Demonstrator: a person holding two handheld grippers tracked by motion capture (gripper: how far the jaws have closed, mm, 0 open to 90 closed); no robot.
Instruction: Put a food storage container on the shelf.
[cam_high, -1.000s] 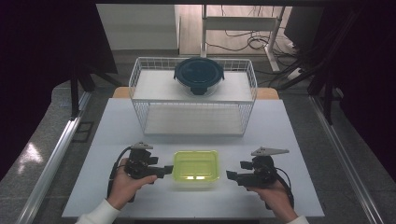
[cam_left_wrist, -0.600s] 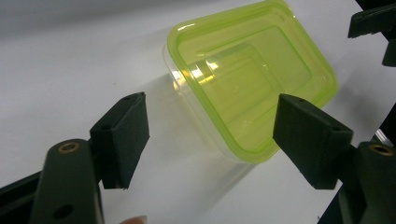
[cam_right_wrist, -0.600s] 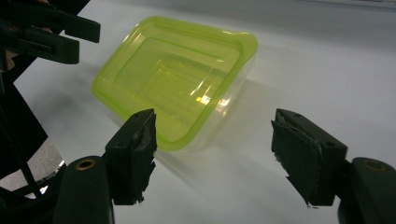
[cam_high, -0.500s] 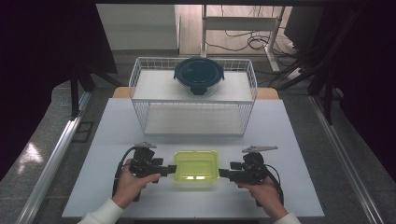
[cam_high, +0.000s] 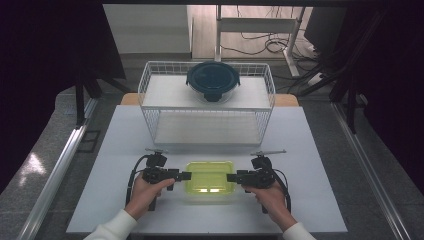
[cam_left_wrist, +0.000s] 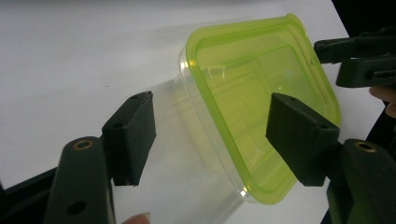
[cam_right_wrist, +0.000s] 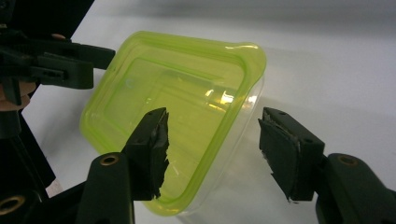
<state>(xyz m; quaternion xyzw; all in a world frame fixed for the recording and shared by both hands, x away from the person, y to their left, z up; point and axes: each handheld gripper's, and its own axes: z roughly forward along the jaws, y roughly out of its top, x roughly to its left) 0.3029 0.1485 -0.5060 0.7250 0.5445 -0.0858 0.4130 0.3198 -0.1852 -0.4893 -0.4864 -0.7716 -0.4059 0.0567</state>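
High view: left gripper (cam_high: 186, 175) and right gripper (cam_high: 231, 177), jaws apart, flank the green-lidded container (cam_high: 209, 176)

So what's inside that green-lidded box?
The box looks empty: through its green lid and clear walls, just the white table shows. The near corners are hidden behind the tongs.

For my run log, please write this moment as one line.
left gripper: open, at container's left | right gripper: open, at its right | green-lidded container: on table, lid on
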